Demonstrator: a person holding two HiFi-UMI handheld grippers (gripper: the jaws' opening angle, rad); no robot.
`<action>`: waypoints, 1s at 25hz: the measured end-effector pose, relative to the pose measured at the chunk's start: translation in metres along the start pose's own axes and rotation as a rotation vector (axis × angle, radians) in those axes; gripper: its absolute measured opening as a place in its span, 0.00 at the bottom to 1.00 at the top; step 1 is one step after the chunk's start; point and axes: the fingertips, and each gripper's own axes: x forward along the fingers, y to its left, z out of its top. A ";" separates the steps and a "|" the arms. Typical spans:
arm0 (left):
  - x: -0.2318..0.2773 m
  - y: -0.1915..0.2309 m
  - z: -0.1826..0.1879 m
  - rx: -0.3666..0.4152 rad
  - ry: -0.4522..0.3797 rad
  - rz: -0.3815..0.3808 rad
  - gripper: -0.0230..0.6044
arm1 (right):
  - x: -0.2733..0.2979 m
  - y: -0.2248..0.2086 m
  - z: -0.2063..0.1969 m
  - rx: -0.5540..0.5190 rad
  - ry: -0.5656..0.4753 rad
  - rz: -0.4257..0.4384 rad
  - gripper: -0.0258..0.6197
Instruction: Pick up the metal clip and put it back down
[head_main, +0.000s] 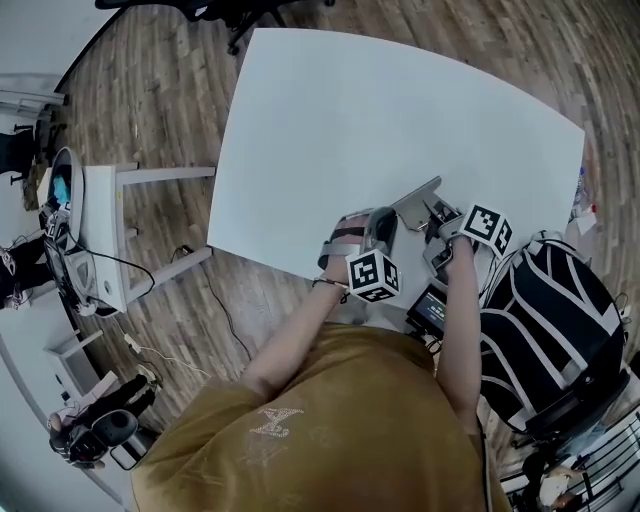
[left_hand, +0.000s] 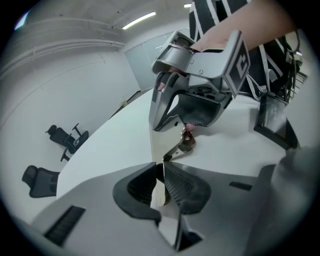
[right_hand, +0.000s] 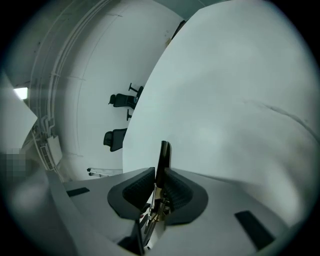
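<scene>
The metal clip (head_main: 415, 203) is a thin silvery plate with a sprung handle, near the front edge of the white table (head_main: 400, 110). My left gripper (head_main: 385, 228) is shut on one edge of it; in the left gripper view the plate (left_hand: 186, 142) runs straight in between the pads (left_hand: 161, 182). My right gripper (head_main: 437, 217) is shut on the clip's other end. In the right gripper view the dark plate edge (right_hand: 163, 157) stands between its jaws (right_hand: 159, 187), with the spring just behind. The right gripper's fingers (left_hand: 162, 107) show over the clip in the left gripper view.
A black-and-white striped bag (head_main: 545, 310) sits at the right, close to my right arm. A small black device (head_main: 432, 308) lies below the table's front edge. A white stand (head_main: 100, 240) with cables is on the wooden floor to the left. Office chairs (right_hand: 120, 100) stand far back.
</scene>
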 end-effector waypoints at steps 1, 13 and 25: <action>0.000 0.000 0.000 0.025 -0.002 0.006 0.12 | 0.000 0.000 -0.001 -0.009 0.016 0.005 0.14; -0.009 -0.008 -0.003 0.220 -0.086 -0.017 0.11 | 0.001 -0.002 -0.011 0.109 0.024 0.126 0.06; -0.019 -0.001 -0.002 0.221 -0.166 0.061 0.11 | -0.005 0.005 -0.016 0.155 -0.043 0.240 0.05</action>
